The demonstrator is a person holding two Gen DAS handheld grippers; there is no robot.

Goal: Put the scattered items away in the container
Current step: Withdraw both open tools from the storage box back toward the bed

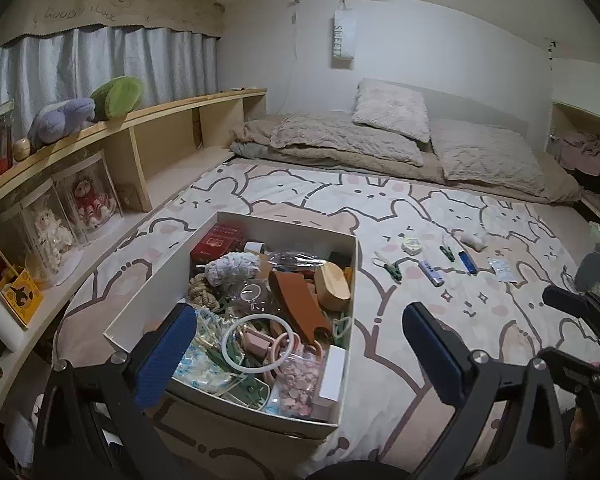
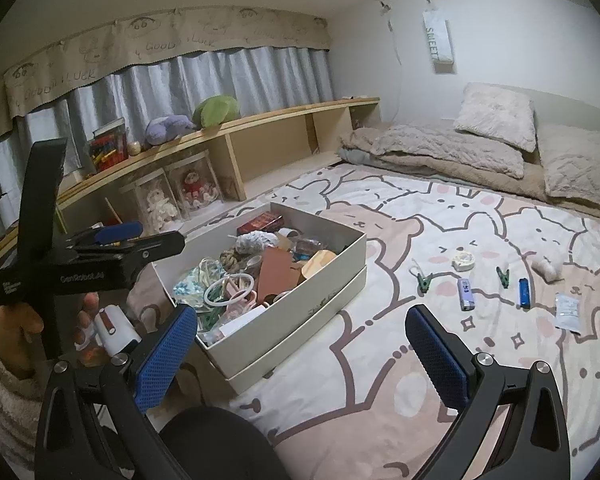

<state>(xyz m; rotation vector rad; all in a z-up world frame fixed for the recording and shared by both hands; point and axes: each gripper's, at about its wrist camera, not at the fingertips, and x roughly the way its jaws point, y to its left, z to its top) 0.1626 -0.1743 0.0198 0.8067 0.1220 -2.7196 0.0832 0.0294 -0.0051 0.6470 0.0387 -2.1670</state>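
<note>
A white box (image 1: 342, 280) (image 2: 332, 280) full of small items stands on the bunny-print bed. To its right lie scattered items: two green clips (image 2: 425, 282) (image 2: 502, 277), a purple lighter (image 2: 465, 294), a blue lighter (image 2: 524, 293), a tape roll (image 2: 464, 261), a white packet (image 2: 568, 313) and a small white bundle (image 2: 546, 270). The same items show in the left wrist view, among them a clip (image 1: 392, 270) and the blue lighter (image 1: 469, 263). My left gripper (image 1: 300, 348) is open and empty over the box's near end. My right gripper (image 2: 302, 356) is open and empty, near the box's front right corner.
A wooden shelf (image 2: 260, 128) with plush toys and doll cases runs along the left. Folded blankets and pillows (image 2: 480, 148) lie at the bed's far end. The left gripper's body (image 2: 80, 256) is at the left in the right wrist view.
</note>
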